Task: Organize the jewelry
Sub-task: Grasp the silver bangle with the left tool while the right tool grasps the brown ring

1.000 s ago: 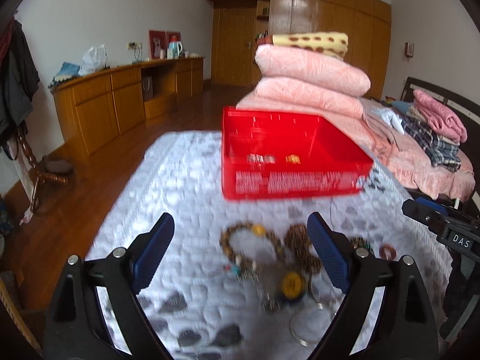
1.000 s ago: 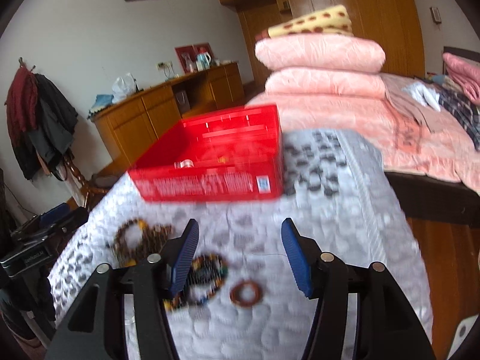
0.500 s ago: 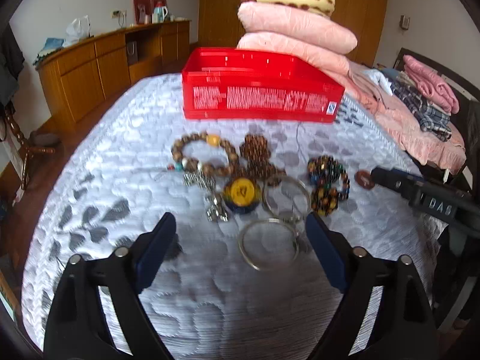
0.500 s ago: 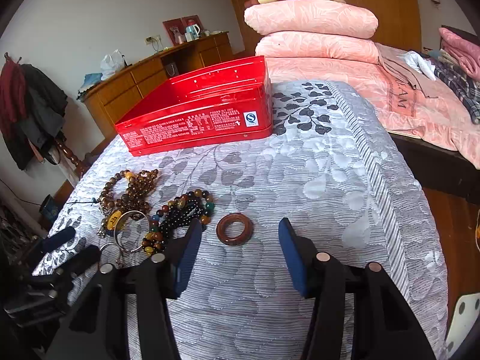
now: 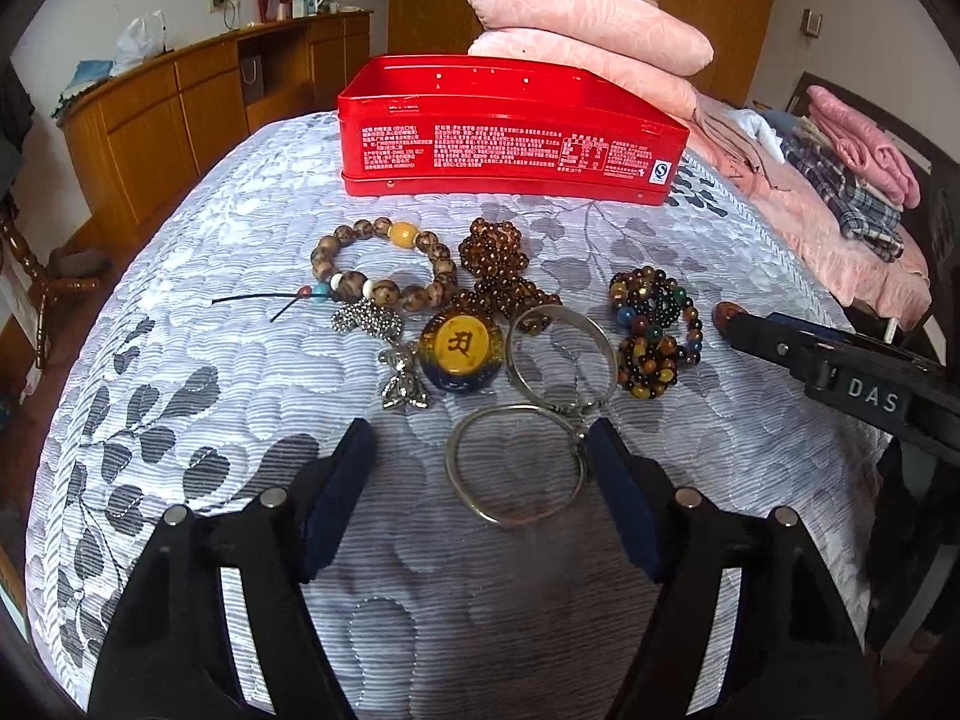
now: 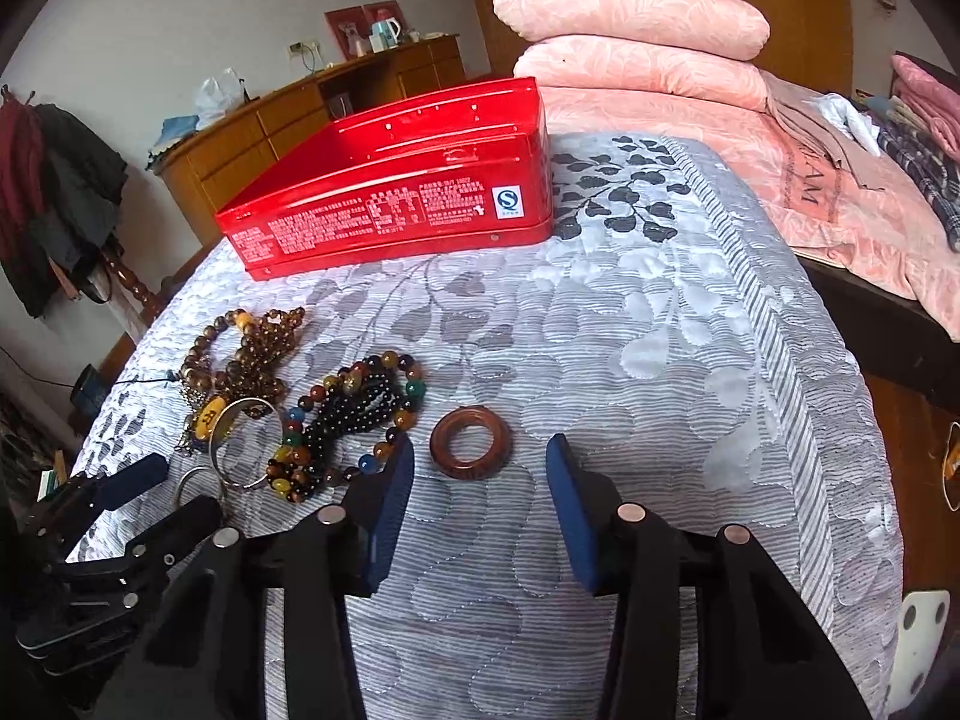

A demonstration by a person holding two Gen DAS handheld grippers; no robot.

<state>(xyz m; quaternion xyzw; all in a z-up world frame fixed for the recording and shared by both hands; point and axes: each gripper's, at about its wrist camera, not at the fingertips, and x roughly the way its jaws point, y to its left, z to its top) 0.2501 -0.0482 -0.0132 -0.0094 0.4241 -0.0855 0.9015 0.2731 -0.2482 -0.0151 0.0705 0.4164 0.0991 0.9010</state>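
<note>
Left hand-held gripper (image 5: 480,468): jaws apart, have just been closing; nearer silver bangle (image 5: 515,465) lies on the quilt between the blue pads (image 5: 339,498), right pad looks to be at its rim by the clasp, left pad clear of it, not clamped. Second silver bangle (image 5: 561,354) just beyond, overlapping the first.

Right hand-held gripper (image 6: 480,480): jaws apart, also just been closing, narrower gap; brown ring (image 6: 471,441) sits on the quilt just ahead of the tips, roughly centred on the gap, no pad touching it, nothing held.

Surface is a bed w/ grey-white leaf-pattern quilt (image 5: 180,312). Jewelry bunched mid-quilt: wooden bead bracelet (image 5: 384,267) w/ amber bead, brown bead cluster (image 5: 495,276), round yellow pendant (image 5: 462,348), silver charms (image 5: 390,354), multicolour bead bracelets (image 5: 651,330). Red tin (image 5: 510,132) stands open beyond them, well apart from both grippers.

Room: wooden cabinets (image 5: 180,102) along left wall w/ kettle and plastic bag on top, stacked pink pillows (image 5: 588,30) behind the tin, pink bedding and plaid clothes (image 5: 840,198) to the right, coats (image 6: 54,198) hanging at left in right wrist view.

Hard to tell: inside of tin hidden by its wall; in left wrist view the brown ring is mostly behind the other gripper's finger; tin print too small to read
</note>
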